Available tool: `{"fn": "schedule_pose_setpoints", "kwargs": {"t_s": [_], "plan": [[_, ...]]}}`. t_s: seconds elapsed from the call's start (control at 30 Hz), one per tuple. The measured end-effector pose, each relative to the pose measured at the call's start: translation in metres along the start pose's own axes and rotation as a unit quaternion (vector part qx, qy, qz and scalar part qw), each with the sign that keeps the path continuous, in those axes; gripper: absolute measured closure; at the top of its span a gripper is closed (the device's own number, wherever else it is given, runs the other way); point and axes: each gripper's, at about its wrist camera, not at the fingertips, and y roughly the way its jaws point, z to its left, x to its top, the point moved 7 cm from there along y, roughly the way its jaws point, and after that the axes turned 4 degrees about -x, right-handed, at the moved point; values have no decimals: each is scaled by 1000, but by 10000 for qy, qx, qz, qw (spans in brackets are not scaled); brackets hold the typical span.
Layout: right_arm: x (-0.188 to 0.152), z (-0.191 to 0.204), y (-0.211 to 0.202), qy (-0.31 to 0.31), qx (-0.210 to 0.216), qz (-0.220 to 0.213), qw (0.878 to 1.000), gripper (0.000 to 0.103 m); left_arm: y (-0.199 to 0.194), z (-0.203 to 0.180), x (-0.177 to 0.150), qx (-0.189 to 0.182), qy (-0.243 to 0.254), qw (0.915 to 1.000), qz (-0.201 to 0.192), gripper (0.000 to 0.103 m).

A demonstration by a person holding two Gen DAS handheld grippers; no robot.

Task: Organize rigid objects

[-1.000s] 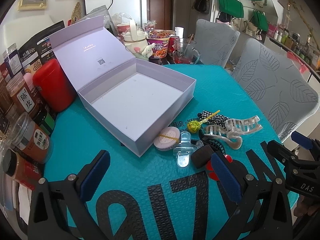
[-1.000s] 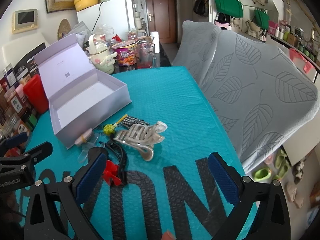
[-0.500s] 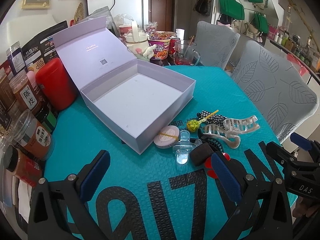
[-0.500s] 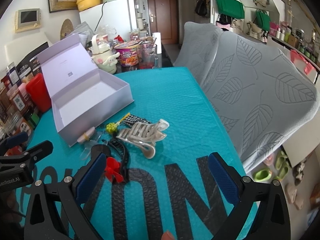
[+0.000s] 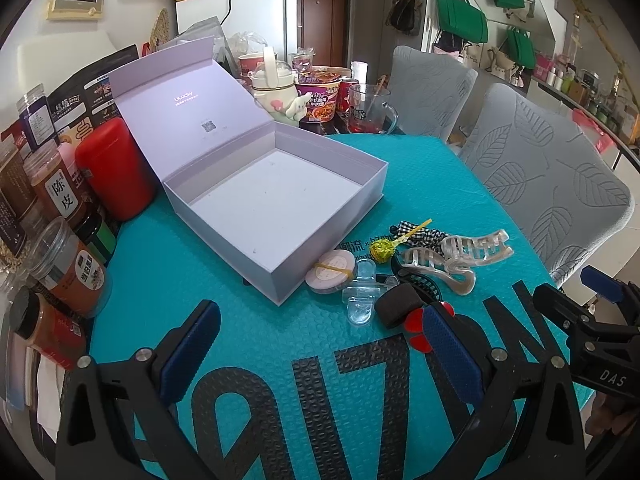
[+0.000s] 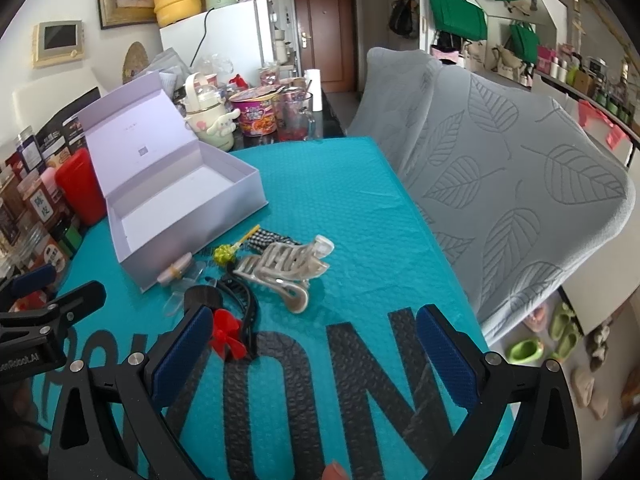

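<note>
Teal bubble-textured worktop [image 5: 420, 168] carries an open lilac cardboard box [image 5: 276, 200] w/ lid up, nothing in it, towards the far-left corner. The small stuff is heaped touching its near-right wall: clear plastic claw hair clips [image 5: 460, 256], black toothed headband w/ red bow [image 6: 240, 308], round pink compact [image 5: 331, 272], yellow-green lollipop [image 5: 380, 249].

Left claw [image 5: 320, 348] and right claw [image 6: 316, 356] both released, holding nothing, hovering over the near edge.

Risks: clips interlocked, so lifting one may drag others along; a headband snag could scatter the heap or sweep bits off the near-right edge.
</note>
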Motion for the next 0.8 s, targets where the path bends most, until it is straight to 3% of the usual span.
{"fn": "schedule_pose_setpoints", "kwargs": {"t_s": [0.8], "plan": [[-5,6,-4,-97,79,-3,9999,0,-11,3,-2,91,6,9998,-158,0]]}}
